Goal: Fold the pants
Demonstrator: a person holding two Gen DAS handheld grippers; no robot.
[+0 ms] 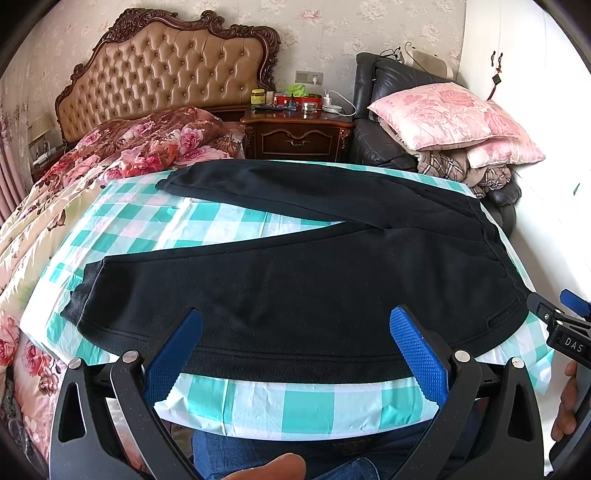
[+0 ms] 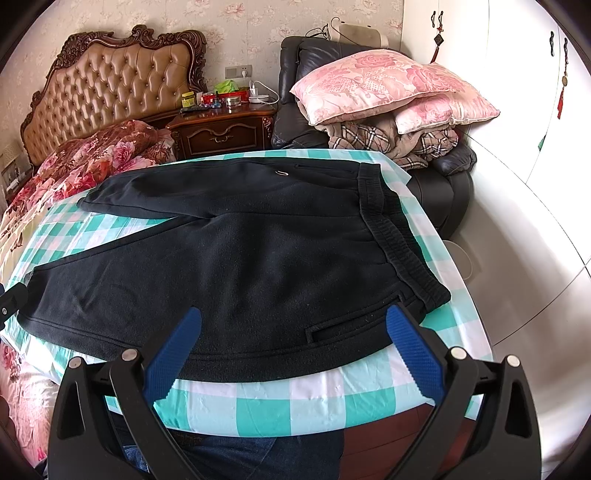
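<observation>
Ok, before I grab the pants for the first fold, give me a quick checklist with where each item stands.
1. Left gripper open: ok.
2. Right gripper open: ok.
3. Black pants spread flat on the checked cloth: ok.
4. Legs apart, not overlapped: ok.
5. Waistband on the right, in reach: ok.
6. Far leg cuff fully on the cloth: cannot tell.

Tufted headboard (image 1: 162, 70), nightstand (image 1: 295, 136), floral wallpaper (image 1: 332, 29).
</observation>
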